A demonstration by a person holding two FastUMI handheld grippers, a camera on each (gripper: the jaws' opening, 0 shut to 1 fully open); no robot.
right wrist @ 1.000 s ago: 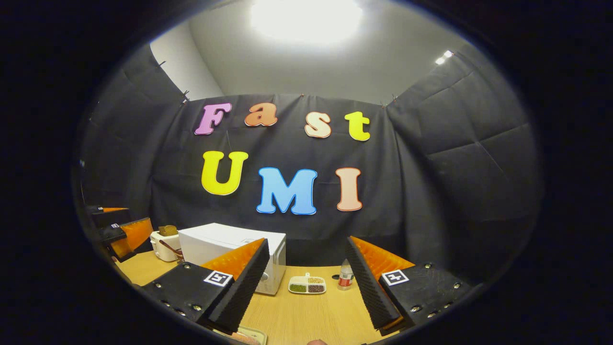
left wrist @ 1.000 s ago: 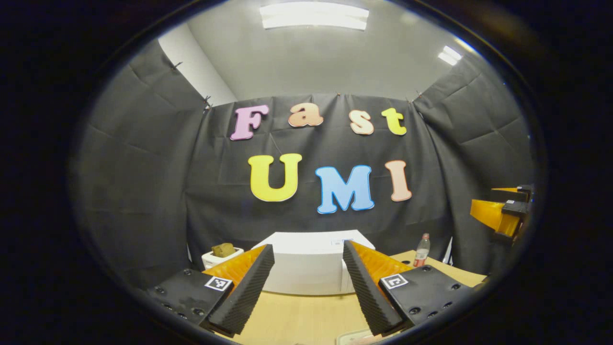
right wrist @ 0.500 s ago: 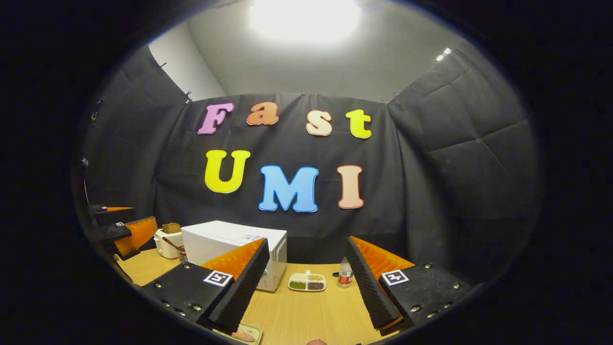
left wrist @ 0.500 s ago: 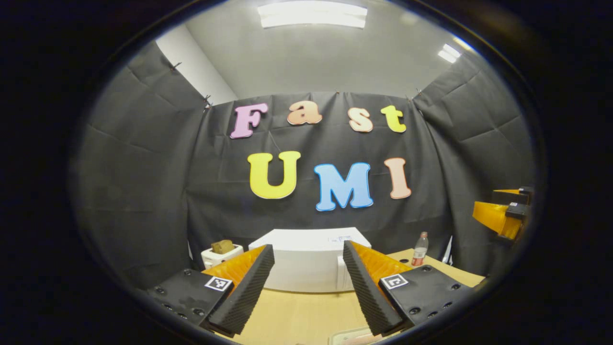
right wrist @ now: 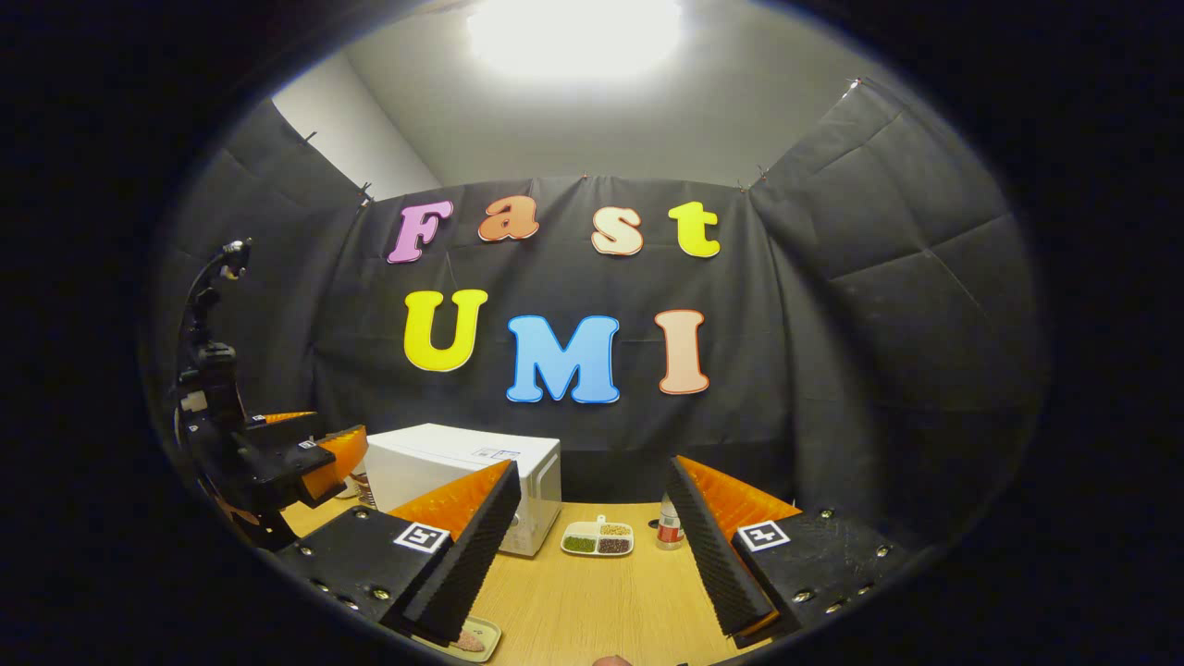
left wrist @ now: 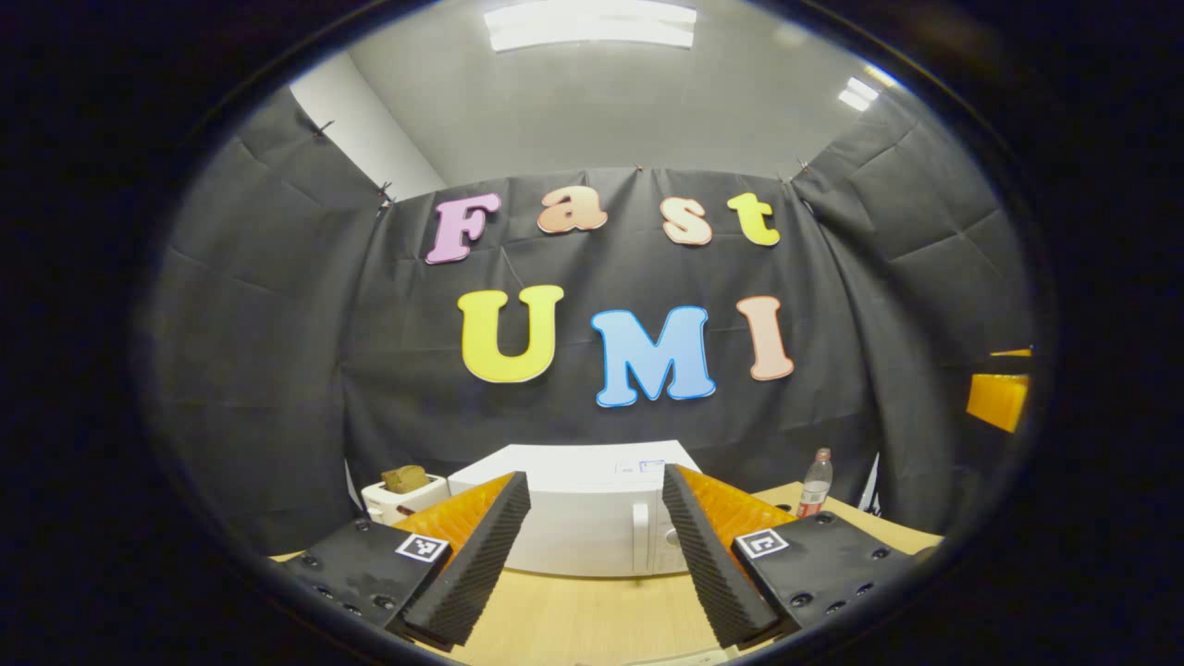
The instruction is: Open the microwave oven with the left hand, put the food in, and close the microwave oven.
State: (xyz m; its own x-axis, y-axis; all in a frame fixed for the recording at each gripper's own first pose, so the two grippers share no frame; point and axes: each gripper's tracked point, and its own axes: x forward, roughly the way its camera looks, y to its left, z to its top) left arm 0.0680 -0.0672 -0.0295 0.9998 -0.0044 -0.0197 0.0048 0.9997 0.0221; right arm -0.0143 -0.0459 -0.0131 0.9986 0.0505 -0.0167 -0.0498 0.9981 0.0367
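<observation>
Both grippers' jaws gape empty; the divided dish point(right wrist: 598, 538) holds green, brown and tan grains.

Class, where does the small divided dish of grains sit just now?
In the right gripper view, the dish sits on the table, between the microwave and the bottle.
</observation>
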